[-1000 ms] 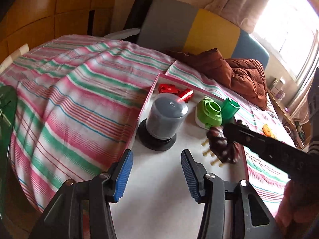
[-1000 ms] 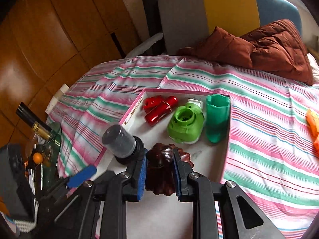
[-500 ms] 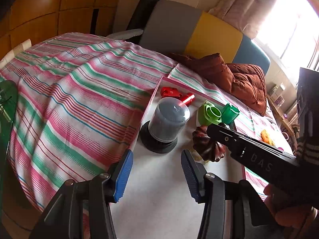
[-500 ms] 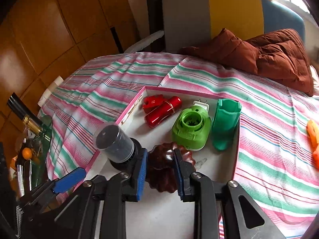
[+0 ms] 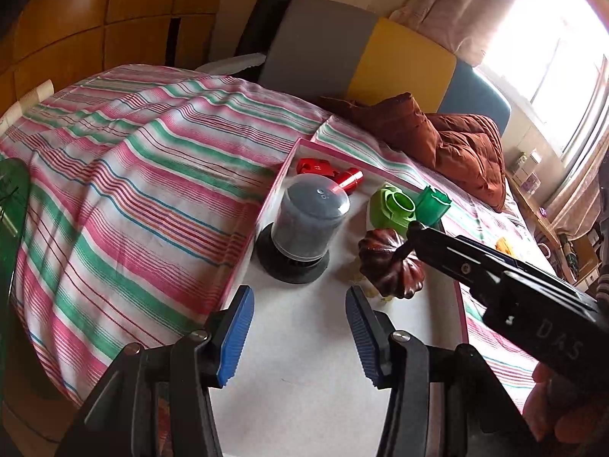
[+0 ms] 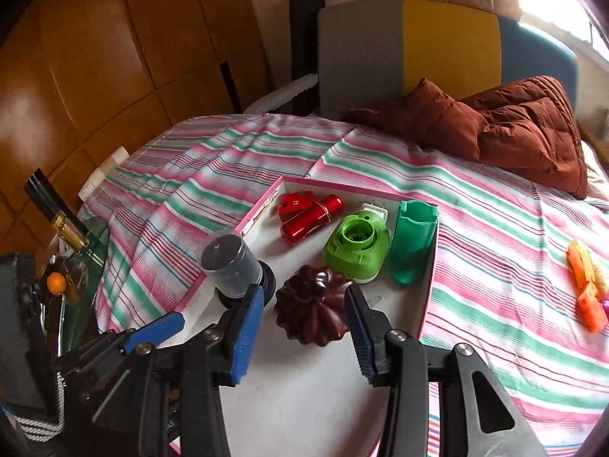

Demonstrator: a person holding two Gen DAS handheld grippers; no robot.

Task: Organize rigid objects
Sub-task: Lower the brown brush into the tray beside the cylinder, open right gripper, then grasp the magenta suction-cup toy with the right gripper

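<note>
Only right wrist view shows orange toy (image 6: 586,289) on bedspread (image 6: 495,266).

The right gripper (image 6: 304,327) is opening its fingers (image 6: 247,327) around a dark brown fluted mould (image 6: 314,310) lying in a pink-rimmed tray (image 6: 428,278) on the striped bed (image 6: 495,236).

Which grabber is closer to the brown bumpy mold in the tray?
Right. The right gripper has the brown mold between its opening fingers, not squeezing it. The left gripper hangs open in front of it, apart, over bare tray.
</note>
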